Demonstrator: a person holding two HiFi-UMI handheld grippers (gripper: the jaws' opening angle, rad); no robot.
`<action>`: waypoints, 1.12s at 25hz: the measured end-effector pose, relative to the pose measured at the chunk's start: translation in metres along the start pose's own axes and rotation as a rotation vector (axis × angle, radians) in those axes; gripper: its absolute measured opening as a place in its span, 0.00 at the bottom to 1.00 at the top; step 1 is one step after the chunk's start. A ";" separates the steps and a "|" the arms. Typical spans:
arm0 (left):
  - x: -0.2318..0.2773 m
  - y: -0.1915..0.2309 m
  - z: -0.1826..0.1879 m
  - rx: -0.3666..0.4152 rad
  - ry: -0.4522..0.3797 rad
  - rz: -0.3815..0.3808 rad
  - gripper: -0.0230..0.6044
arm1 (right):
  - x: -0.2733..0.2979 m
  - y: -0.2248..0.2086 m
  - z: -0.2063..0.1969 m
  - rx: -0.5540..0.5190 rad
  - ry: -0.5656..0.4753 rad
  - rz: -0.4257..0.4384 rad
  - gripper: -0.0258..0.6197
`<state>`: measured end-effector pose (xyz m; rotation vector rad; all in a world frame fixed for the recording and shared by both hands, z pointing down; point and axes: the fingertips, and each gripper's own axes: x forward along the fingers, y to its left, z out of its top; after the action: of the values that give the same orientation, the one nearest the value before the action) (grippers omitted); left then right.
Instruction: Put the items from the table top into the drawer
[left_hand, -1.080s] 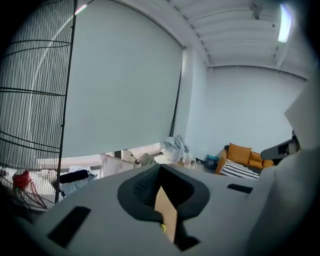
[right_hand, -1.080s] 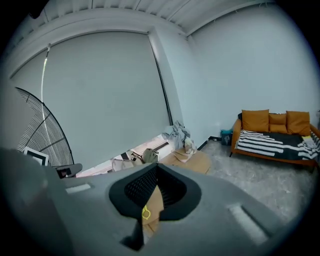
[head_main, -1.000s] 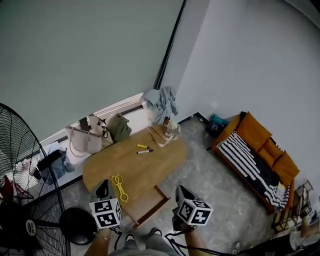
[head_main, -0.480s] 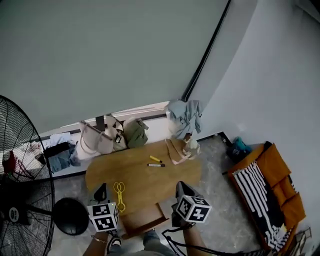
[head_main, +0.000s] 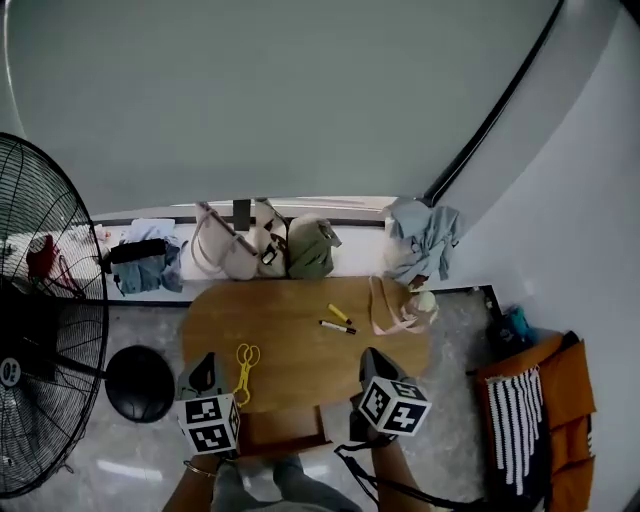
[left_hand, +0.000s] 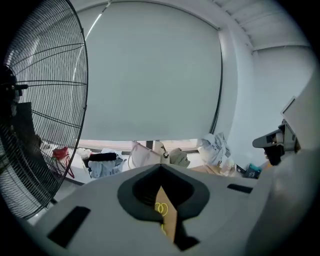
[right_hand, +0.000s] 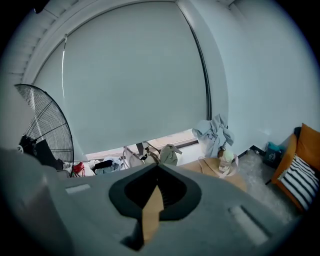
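**Hazard check: both jaws closed ahead of pickup**

The left hand-held gripper (head_main: 204, 372) and right hand-held gripper (head_main: 371, 365) both have their jaws pressed together and carry nothing.

Likely faults:
1. Closed jaws that meet the yellow scissors (head_main: 244, 372) would push them along the worktop (head_main: 290, 320) instead of gripping.
2. The open drawer (head_main: 283, 428) sits between the 2 grippers, so a low sweep could strike it.

The scissors lie just beside the left gripper's tip. The yellow marker (head_main: 339, 313) and black marker (head_main: 337, 327) lie beyond the right gripper, near the bag (head_main: 393, 308).
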<state>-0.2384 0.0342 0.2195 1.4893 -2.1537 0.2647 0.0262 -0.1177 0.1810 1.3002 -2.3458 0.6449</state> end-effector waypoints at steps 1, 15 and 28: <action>0.001 0.003 -0.006 -0.004 0.007 0.007 0.02 | 0.005 0.002 -0.004 -0.003 0.004 0.004 0.05; 0.048 0.016 -0.106 -0.005 0.171 0.013 0.02 | 0.056 -0.008 -0.093 -0.027 0.132 -0.006 0.05; 0.135 0.014 -0.214 -0.016 0.273 0.014 0.02 | 0.113 -0.052 -0.219 0.016 0.240 -0.056 0.05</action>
<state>-0.2251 0.0214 0.4724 1.3438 -1.9446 0.4288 0.0370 -0.0972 0.4317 1.2173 -2.1083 0.7580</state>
